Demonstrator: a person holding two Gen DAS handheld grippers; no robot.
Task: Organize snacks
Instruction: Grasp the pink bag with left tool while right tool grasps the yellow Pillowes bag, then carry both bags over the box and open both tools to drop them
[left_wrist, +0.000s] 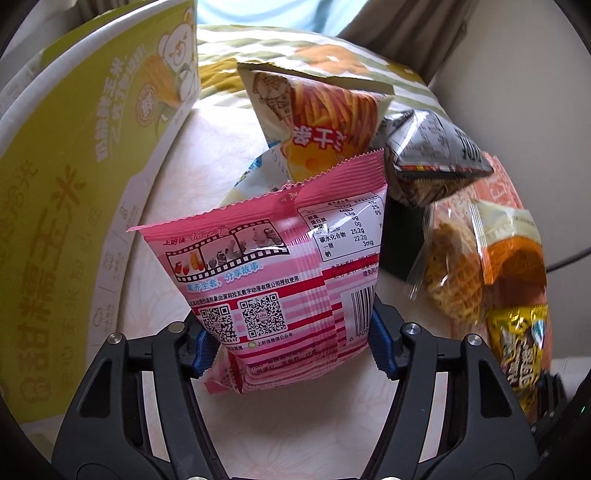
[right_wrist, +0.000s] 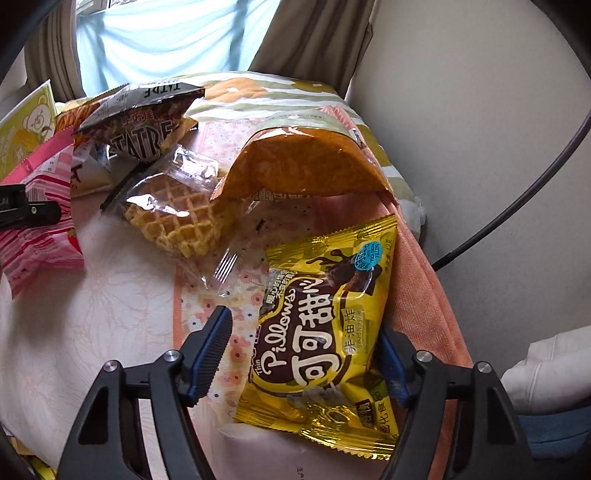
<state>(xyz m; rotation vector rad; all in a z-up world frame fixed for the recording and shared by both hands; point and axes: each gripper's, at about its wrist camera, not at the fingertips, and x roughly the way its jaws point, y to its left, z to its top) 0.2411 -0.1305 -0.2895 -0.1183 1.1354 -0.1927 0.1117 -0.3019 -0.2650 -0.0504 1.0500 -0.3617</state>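
Pink striped foil marks the one marshmallow packet (left_wrist: 280, 266), pinched between the blue pads of the left gripper (left_wrist: 291, 347) and held up off the worktop (left_wrist: 177, 177); its printed back with two QR codes and a barcode faces the left wrist camera. Six snack packets can be counted in all. Behind the pink one lie one fries packet (left_wrist: 321, 118), upside down, and one black-and-silver packet (left_wrist: 436, 155) leaning against it. To their right sit one clear-wrapped waffle (right_wrist: 177, 218) and one orange pouch (right_wrist: 306, 162) that overlaps the waffle's wrapper.

One yellow cocoa packet (right_wrist: 325, 332) lies flat near the worktop's right edge, on a floral cloth (right_wrist: 207, 306) over an orange towel (right_wrist: 424, 280). The right gripper (right_wrist: 306, 354) stands wide apart around the packet's lower end, its left pad clear of the foil and its right pad just beside the packet's edge.

One large green-and-white carton (left_wrist: 55, 184) with a bear picture walls off the left side, close to the pink packet. A dark cable (right_wrist: 517, 199) runs along the wall at right, and curtains (right_wrist: 306, 37) hang behind.
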